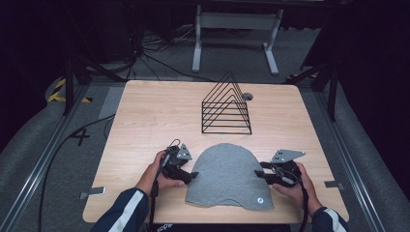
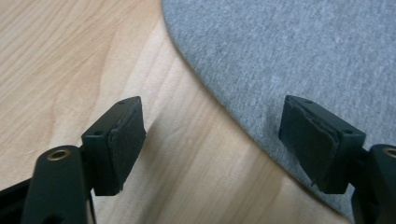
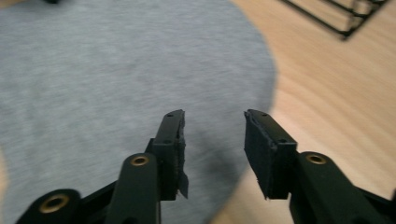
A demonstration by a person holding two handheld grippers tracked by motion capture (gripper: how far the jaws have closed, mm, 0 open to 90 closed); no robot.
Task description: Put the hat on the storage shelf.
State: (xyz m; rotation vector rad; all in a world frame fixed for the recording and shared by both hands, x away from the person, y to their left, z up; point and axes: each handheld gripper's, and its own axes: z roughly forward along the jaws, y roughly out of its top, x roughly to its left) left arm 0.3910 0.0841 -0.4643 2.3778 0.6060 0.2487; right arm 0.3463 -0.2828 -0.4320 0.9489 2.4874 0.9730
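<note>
beanie (image 1: 229, 176) grey, flat on table (image 1: 145, 125), small round logo.

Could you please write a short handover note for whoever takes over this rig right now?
Left gripper: open, at the left edge of the grey beanie, holding nothing.
Right gripper: open, at the beanie's right edge, holding nothing.
Things: the beanie lies flat on the table near the front edge, between both grippers; the black wire rack stands behind it, with nothing in it.
Done: beanie laid flat.
Left: probably grip the beanie again, fold or lift it, perhaps towards the rack.
</note>
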